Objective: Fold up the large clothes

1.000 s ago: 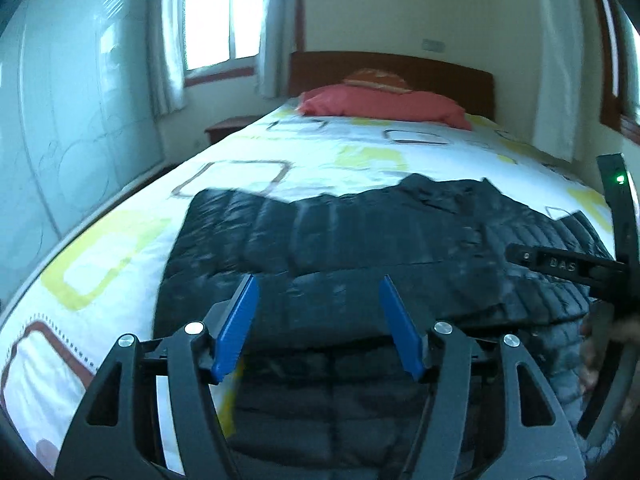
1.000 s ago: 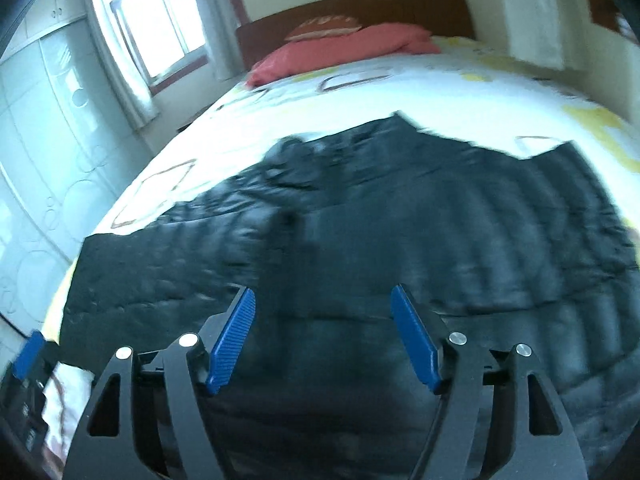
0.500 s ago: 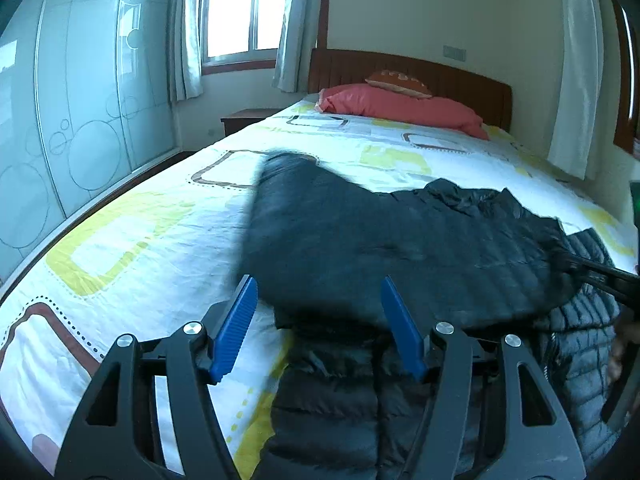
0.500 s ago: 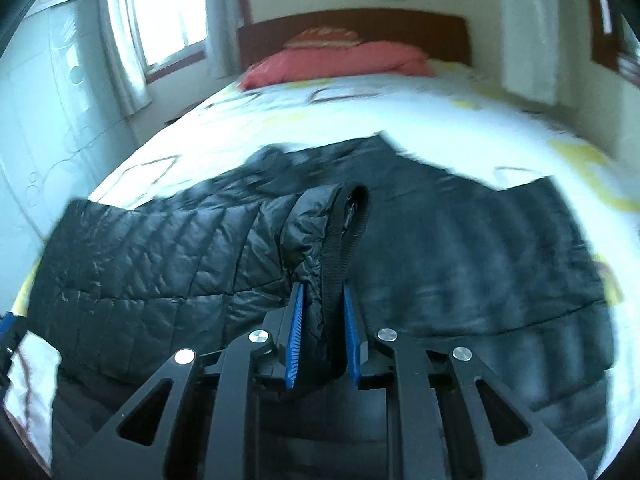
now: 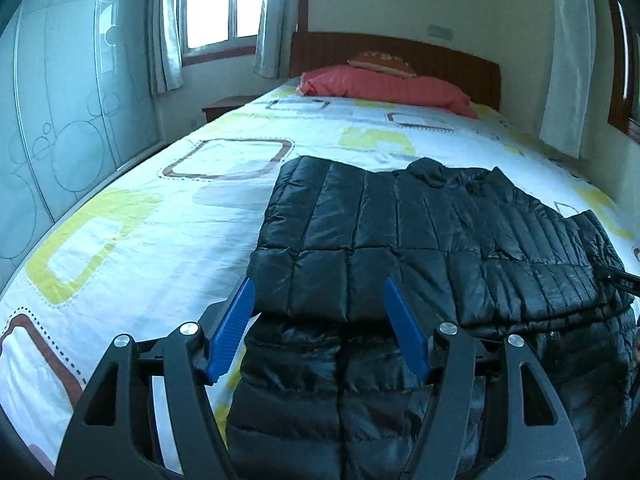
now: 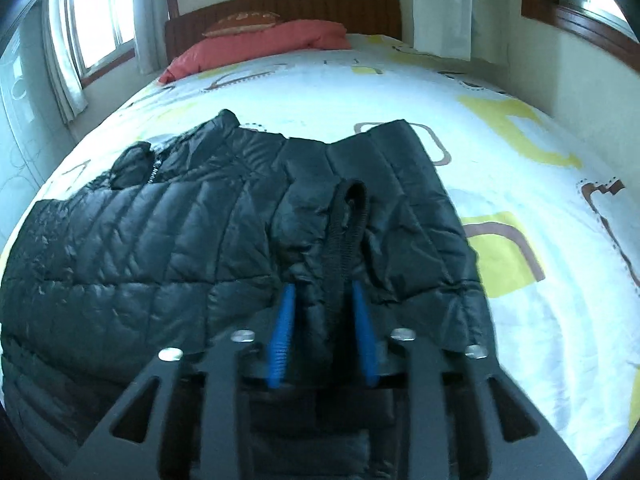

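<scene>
The black quilted puffer jacket (image 5: 420,248) lies shiny and ribbed on the patterned bedspread (image 5: 132,236), toward the foot edge of the bed, well apart from the red pillow (image 5: 384,86) at the headboard end — one sleeve is folded flat across its body. My left gripper (image 5: 318,326) hangs wide apart over the jacket's near edge with nothing pinched between its blue pads. My right gripper (image 6: 324,330) is opening, the bunched sleeve cuff (image 6: 350,216) between its pads — whether they press on it I cannot tell.

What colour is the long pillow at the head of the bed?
The pillow is coral red. The left wrist view shows it best, in front of the brown headboard.
</scene>
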`<state>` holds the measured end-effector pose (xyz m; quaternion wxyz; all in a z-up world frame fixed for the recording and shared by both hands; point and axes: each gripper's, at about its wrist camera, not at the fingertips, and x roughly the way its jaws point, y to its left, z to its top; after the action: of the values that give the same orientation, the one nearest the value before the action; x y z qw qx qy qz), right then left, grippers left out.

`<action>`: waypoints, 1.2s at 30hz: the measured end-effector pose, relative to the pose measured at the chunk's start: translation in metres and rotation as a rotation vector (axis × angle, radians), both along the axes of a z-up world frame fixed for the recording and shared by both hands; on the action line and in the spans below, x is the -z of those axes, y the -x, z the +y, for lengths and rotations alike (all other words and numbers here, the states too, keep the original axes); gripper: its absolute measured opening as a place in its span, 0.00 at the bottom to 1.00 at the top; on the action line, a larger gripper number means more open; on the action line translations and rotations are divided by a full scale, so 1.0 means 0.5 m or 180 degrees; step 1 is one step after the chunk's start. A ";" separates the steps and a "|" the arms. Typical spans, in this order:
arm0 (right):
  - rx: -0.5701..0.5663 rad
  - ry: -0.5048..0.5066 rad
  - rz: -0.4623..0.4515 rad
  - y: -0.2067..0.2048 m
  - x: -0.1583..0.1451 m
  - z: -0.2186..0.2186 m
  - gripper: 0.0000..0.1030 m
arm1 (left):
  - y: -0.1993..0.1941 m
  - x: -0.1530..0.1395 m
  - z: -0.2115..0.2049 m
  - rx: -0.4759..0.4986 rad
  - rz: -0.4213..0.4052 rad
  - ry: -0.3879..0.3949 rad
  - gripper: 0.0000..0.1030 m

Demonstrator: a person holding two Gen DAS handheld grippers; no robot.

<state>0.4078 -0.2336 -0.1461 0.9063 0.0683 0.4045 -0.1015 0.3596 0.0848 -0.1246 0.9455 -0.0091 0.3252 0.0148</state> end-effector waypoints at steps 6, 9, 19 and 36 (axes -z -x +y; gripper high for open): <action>0.0029 0.0020 -0.0439 0.004 -0.071 0.009 0.53 | -0.076 -0.017 0.007 -0.0046 0.0005 0.0027 0.65; -0.0100 -0.0052 -0.0348 -0.056 -0.054 0.041 0.53 | -0.129 -0.020 -0.004 -0.0070 0.0008 -0.0041 0.65; -0.0199 0.0053 0.0097 -0.150 0.049 0.081 0.55 | -0.252 0.083 -0.036 -0.0071 0.0548 -0.0327 0.65; -0.0121 0.0190 -0.0124 -0.014 0.002 0.102 0.58 | -0.109 0.038 0.017 -0.0305 0.0268 0.0294 0.64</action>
<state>0.4149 -0.1829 -0.1470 0.9174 0.0355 0.3848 -0.0949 0.4143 0.0935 -0.1436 0.9278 -0.0677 0.3642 0.0454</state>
